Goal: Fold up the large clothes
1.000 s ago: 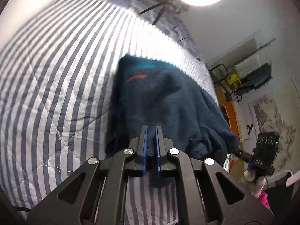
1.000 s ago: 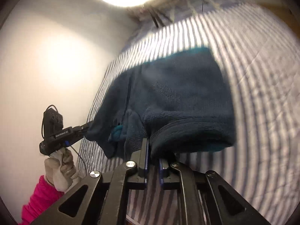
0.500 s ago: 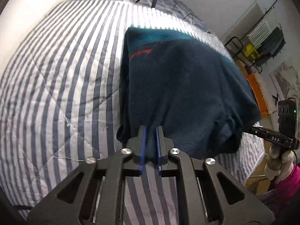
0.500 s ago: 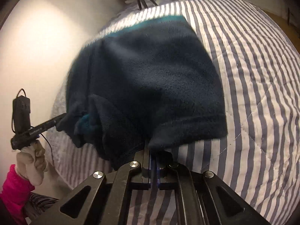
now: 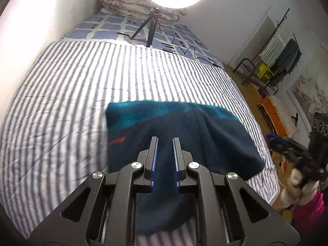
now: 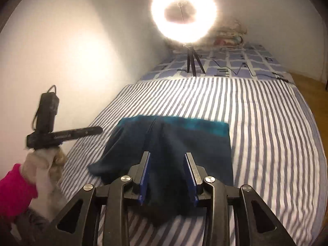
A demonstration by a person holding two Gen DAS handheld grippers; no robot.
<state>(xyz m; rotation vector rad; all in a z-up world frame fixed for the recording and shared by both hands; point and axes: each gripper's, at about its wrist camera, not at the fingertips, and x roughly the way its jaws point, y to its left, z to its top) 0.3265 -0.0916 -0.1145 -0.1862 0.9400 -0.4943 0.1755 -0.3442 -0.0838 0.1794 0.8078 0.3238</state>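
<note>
Bedroom with a white wall on one side; a bed carries a striped quilt [image 5: 67, 94] over its near part and a blue checked sheet [image 5: 106, 28] at its head. Ring light [image 6: 183, 11] on a tripod [image 6: 191, 61] stands on the sheet, its cable [image 5: 184, 50] trailing toward the bed's edge; a bundled floral blanket [image 5: 123, 0] lies at the head, behind it. Clothes rack [image 5: 285, 57] stands off the far side of the bed, by the wall.

Fleece [image 5: 184, 135], dark navy with a teal band along its far edge and a small orange mark near one corner, lies folded on the quilt toward the foot of the bed, its near part reaching the foot edge.

Left gripper [image 5: 165, 141]: jaws opening, parted slightly, fingers either side of the fleece's near fold; whether the pads press it cannot be told. In the right wrist view it is held off the bed's wall-side edge by a gloved hand [image 6: 44, 160] with a pink sleeve [image 6: 14, 186].

Right gripper [image 6: 168, 156]: jaws opening, spread, with the fleece's near hem lying slack between the fingers, not pinched.
</note>
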